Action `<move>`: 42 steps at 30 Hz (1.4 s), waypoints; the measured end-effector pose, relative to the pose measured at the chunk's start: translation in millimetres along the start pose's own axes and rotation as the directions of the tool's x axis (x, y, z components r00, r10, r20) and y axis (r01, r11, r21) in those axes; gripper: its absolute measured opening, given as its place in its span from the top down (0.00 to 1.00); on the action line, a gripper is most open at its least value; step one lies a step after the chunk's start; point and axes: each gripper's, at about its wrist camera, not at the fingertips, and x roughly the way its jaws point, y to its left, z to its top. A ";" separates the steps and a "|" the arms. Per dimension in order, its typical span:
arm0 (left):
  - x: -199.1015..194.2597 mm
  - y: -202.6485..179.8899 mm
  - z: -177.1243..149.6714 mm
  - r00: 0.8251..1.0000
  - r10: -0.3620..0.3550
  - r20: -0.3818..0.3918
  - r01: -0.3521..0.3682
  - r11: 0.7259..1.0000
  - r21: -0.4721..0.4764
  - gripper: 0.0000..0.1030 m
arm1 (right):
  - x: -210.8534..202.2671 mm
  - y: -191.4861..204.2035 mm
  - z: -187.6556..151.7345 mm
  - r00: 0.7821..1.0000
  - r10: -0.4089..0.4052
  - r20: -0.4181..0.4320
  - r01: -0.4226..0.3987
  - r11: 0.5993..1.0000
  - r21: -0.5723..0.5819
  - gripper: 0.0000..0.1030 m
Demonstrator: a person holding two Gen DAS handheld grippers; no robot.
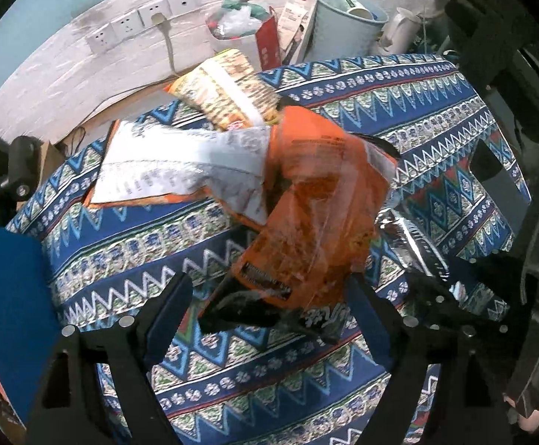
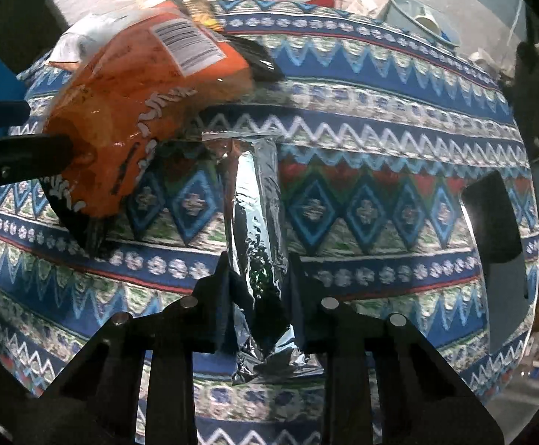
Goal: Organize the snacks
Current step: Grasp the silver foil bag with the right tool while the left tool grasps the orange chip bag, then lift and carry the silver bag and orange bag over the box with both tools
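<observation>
Orange snack bag (image 1: 314,200) tilted above patterned cloth, crumpled silver foil bag (image 2: 258,222) lying lengthwise beside it

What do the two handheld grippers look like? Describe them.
Both are built alike. The left gripper and right gripper each have two black slotted plastic fingers, joined by round silver pins. Blue pads line the fingers' inner faces. No cables, markings, sleeves or hands are visible.

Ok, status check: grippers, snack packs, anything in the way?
Left gripper open around orange bag, not clamped. Right gripper shut on silver foil pack. More packets piled at the far side of patterned cloth; nothing blocking.
</observation>
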 end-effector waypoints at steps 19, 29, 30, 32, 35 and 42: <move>37.1 -14.2 22.2 0.999 -0.005 -0.046 0.005 1.000 -0.009 0.35 | -13.4 -76.8 28.4 0.997 -0.025 0.076 0.015 0.990 0.138 0.75; 15.0 -8.8 6.3 1.000 0.007 -0.003 -0.007 1.000 0.021 0.42 | -26.4 -56.7 36.0 0.993 -0.030 0.113 0.016 0.993 0.121 0.75; 10.9 -8.6 3.8 1.000 0.006 0.004 -0.006 1.000 0.023 0.42 | -29.0 -55.5 38.1 0.992 -0.032 0.119 0.018 0.993 0.117 0.75; 2.6 -8.2 -0.8 1.000 0.006 0.013 -0.006 1.000 0.029 0.42 | -33.8 -51.9 40.9 0.991 -0.035 0.131 0.021 0.994 0.110 0.75; -10.7 -5.4 -7.1 0.999 0.014 0.030 -0.015 0.999 0.034 0.42 | -44.1 -44.9 41.2 0.988 -0.035 0.151 0.020 0.995 0.102 0.75; -41.5 9.7 -20.7 0.997 0.013 0.071 -0.015 1.000 0.018 0.42 | -73.8 -21.0 42.1 0.977 -0.043 0.208 0.030 0.998 0.063 0.75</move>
